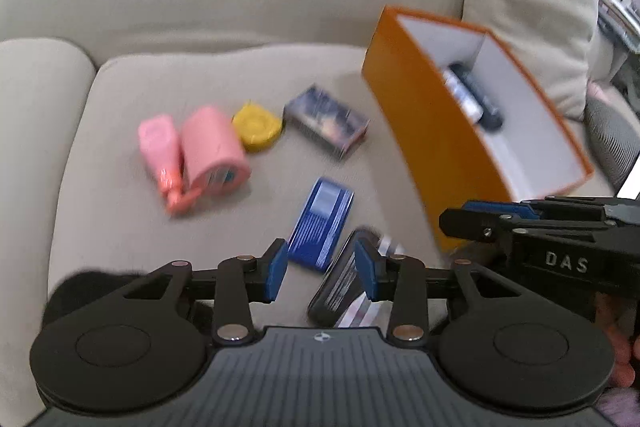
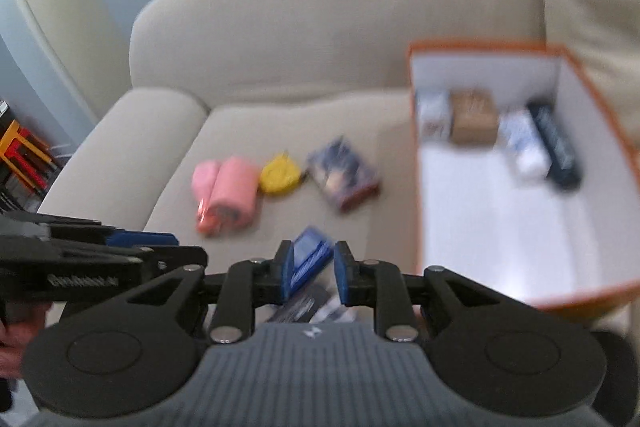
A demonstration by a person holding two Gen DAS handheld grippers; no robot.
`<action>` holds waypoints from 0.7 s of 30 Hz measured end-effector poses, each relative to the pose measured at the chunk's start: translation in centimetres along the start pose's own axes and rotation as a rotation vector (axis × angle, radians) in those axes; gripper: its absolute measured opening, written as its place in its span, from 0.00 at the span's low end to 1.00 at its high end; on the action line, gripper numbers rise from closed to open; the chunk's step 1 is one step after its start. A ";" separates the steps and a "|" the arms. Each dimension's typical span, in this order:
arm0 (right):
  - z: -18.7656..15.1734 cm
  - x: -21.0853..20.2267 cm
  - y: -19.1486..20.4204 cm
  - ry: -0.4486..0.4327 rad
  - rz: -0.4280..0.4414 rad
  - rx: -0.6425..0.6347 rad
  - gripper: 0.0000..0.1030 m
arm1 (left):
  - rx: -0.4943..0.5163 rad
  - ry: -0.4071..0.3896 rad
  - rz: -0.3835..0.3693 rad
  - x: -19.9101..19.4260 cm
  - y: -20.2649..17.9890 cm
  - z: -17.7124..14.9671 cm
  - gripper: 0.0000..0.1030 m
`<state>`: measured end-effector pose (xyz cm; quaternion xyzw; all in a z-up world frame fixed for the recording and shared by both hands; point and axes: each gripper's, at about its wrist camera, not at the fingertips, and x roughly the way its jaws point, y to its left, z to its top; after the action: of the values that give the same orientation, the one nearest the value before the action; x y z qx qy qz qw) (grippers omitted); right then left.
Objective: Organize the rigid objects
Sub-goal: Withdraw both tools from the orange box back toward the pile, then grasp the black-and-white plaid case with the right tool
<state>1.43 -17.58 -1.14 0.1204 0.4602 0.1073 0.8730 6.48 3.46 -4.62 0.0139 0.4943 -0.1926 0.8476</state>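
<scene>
Below centre of left wrist view: left gripper [image 1: 321,273] spread, empty, over blue box [image 1: 321,229] and dark packet [image 1: 340,291] on sofa seat [image 1: 224,83]. Right gripper [image 2: 311,273] parted, empty. Step: next pick. Next move: descend, pinch box, carry to orange box [image 1: 416,131] at right.

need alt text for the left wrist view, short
Open left gripper hovers over a beige sofa seat strewn with small items: blue box, dark packet, pink roll, yellow disc. To the right, an orange box already holds some items, with the right gripper beside it.
</scene>
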 end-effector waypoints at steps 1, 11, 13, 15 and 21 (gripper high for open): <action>-0.6 0.8 0.1 0.036 -0.019 0.023 0.29 | 0.003 0.003 0.004 0.4 0.1 -0.7 0.44; -3.4 9.4 -1.4 0.250 -0.025 0.237 0.45 | 0.012 0.033 0.023 3.2 1.4 -3.6 0.44; -3.7 10.6 -1.8 0.271 -0.032 0.274 0.45 | 0.018 0.028 0.011 3.2 1.6 -3.8 0.44; -4.0 11.6 -2.3 0.284 -0.026 0.317 0.45 | 0.020 0.032 0.002 3.3 1.6 -3.8 0.44; -4.0 12.4 -2.8 0.277 -0.014 0.384 0.54 | 0.022 0.047 -0.005 3.9 1.6 -3.8 0.44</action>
<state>5.15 -16.12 -13.85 0.2649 0.5885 0.0273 0.7634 5.57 4.55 -10.07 0.0263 0.5119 -0.1999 0.8351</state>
